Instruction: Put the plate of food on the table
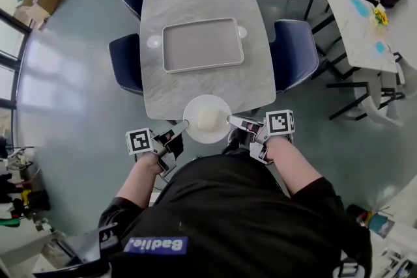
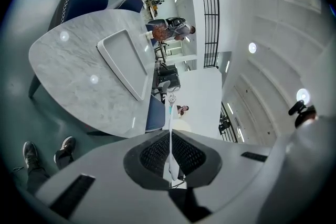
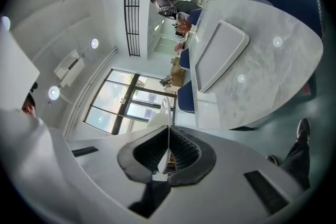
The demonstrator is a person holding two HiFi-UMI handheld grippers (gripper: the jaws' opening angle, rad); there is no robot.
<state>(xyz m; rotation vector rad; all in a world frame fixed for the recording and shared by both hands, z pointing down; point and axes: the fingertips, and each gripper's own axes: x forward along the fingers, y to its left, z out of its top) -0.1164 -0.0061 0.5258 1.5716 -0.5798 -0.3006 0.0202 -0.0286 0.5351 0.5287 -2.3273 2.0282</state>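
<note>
PLATE AT THE BENCH'S EDGE: A round white plate [image 1: 207, 135] with a pale, rounded mound of food [image 1: 208, 117] at its centre sits just below the middle of the head view. It overlaps the near rounded end of the grey marble bench [image 1: 195, 3]. I cannot tell whether it rests on the stone or hangs just above it.

I have it by both sides, the left gripper [image 1: 182, 129] on the plate's left rim and the right gripper [image 1: 232, 119] on its right rim. In the left gripper view the dark ribbed fingers [image 2: 149, 157] pinch the rim, which shows edge-on as a thin white line between them. The right gripper view shows the same, with its fingers [image 3: 186, 155] pressed on the thin white rim.

The left forearm [image 1: 140, 179] and right forearm [image 1: 296, 169] reach forward from the black shirt at the bottom of the frame, elbows bent, converging on the plate with the marker cubes facing up.

Higher in the frame, a pale rectangular tray [image 1: 202, 44] lies mid-bench, well apart from the plate. Dark blue chairs [image 1: 294, 54] stand at either side.
</note>
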